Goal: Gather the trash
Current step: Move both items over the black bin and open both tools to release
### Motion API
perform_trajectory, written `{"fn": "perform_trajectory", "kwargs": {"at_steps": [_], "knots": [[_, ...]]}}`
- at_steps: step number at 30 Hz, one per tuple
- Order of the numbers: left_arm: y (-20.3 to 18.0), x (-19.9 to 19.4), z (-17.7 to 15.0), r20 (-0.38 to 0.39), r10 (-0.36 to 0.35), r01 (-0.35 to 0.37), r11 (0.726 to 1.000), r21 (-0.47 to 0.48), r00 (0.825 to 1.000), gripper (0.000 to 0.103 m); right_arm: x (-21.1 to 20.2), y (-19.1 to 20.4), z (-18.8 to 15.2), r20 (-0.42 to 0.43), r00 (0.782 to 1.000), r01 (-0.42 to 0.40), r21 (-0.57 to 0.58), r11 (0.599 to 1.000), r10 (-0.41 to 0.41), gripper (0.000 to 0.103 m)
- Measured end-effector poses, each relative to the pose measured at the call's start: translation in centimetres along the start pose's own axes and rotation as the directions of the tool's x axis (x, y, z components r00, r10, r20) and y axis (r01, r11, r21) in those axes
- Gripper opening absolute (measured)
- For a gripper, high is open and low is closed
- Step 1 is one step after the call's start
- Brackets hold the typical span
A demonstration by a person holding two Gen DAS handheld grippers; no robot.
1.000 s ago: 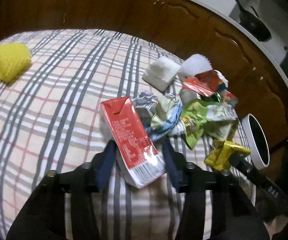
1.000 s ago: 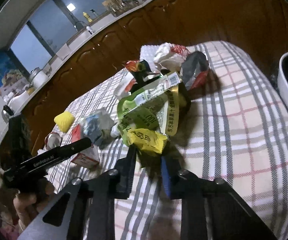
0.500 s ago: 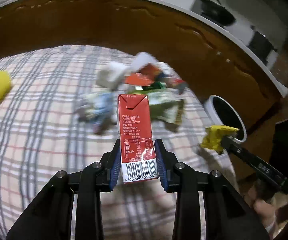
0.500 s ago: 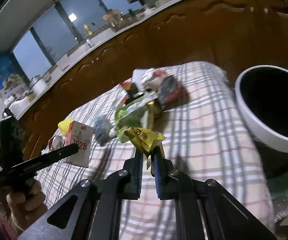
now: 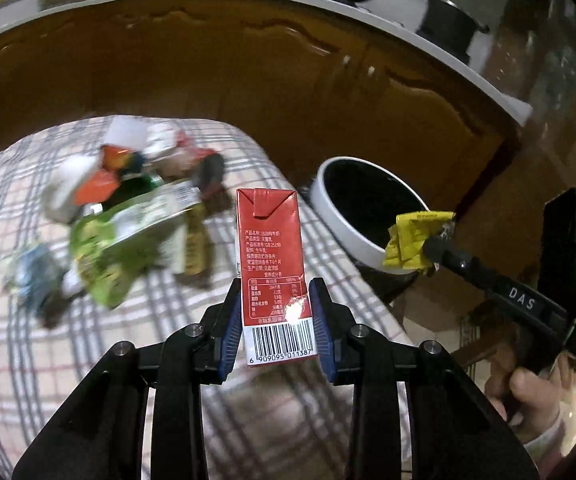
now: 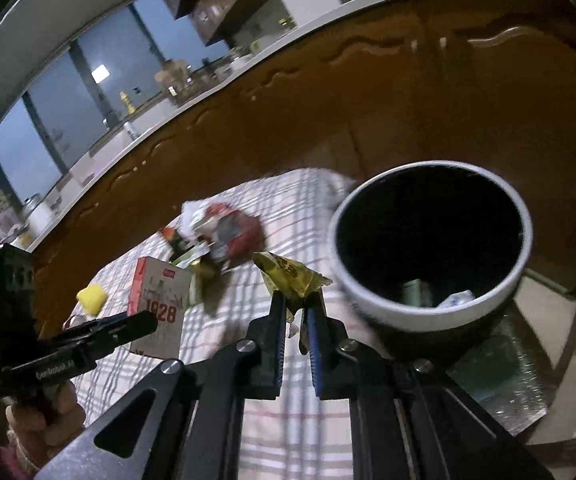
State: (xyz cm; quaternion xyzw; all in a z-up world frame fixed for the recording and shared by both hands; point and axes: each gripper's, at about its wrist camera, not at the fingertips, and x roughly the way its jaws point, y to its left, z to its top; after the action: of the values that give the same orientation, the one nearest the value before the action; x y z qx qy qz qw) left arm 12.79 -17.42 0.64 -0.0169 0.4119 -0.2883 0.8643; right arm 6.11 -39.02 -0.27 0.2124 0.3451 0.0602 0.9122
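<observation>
My left gripper (image 5: 275,286) is shut on a red milk carton (image 5: 271,248), held upright above the checked tablecloth (image 5: 27,360). The carton (image 6: 159,304) and left gripper (image 6: 143,320) also show at the left of the right wrist view. My right gripper (image 6: 296,300) is shut on a crumpled yellow wrapper (image 6: 288,276), just left of the rim of a white bin (image 6: 428,316) with a dark inside. In the left wrist view the yellow wrapper (image 5: 416,246) hangs over the near rim of the bin (image 5: 340,224), pinched by the right gripper (image 5: 434,248).
A heap of wrappers and packets (image 5: 127,216) lies on the cloth left of the carton. A yellow foam net (image 6: 91,300) sits farther left. Some scraps (image 6: 454,300) lie inside the bin. Brown cabinets (image 5: 247,80) run behind the table. A hand (image 5: 528,392) holds the right gripper's handle.
The left gripper closed on the red carton, lifted it upright and swung right towards the bin. The right gripper closed on the yellow wrapper and carried it to the bin's rim.
</observation>
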Motion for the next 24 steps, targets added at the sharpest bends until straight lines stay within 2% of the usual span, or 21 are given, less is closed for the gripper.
{"fn": "perform_trajectory", "kwargs": {"at_steps": [12, 24], "knots": [[-4.9, 4.9, 4.0, -0.050, -0.056, 0.061, 0.993, 0.099, 0.997, 0.030, -0.2, -5.0, 2.5, 0.028, 0.995, 0.097, 0.034, 0.995, -0.098, 0.010], [-9.6, 10.4, 8.4, -0.133, -0.097, 0.118, 0.980, 0.158, 0.986, 0.030, 2.2, -8.4, 5.2, -0.017, 0.989, 0.150, 0.052, 0.987, -0.149, 0.010]]}}
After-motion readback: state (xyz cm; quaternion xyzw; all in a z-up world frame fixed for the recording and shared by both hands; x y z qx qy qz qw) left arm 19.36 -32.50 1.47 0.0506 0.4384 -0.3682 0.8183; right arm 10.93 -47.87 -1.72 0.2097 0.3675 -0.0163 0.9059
